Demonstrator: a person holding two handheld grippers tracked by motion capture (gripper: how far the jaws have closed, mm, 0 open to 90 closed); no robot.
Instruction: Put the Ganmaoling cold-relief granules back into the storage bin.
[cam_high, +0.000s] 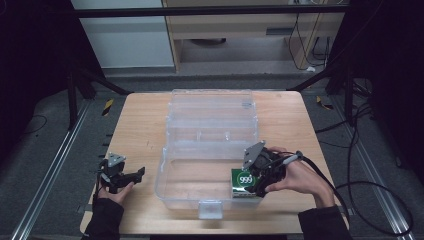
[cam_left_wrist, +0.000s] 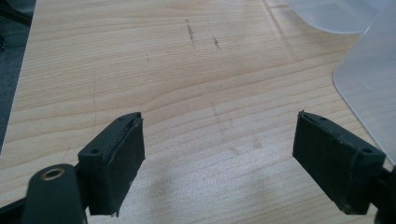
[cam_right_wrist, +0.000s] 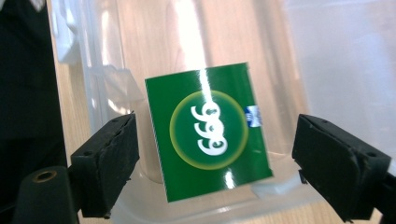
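A green box marked 999 (cam_high: 245, 183) (cam_right_wrist: 209, 130) lies in the near right corner of a clear plastic storage box (cam_high: 210, 150). My right gripper (cam_high: 260, 172) (cam_right_wrist: 215, 163) hovers just above that green box, open, its jaws standing wide on either side and apart from it. My left gripper (cam_high: 131, 176) (cam_left_wrist: 218, 161) rests low over the bare wooden table (cam_left_wrist: 163, 70) to the left of the clear box, open with nothing between its pads.
The clear box's lid (cam_high: 212, 107) lies folded back toward the far side. Its front latch (cam_high: 210, 209) overhangs near the table's front edge. A corner of the clear box (cam_left_wrist: 369, 79) shows at the right of the left gripper view. Cables trail off the table's right side.
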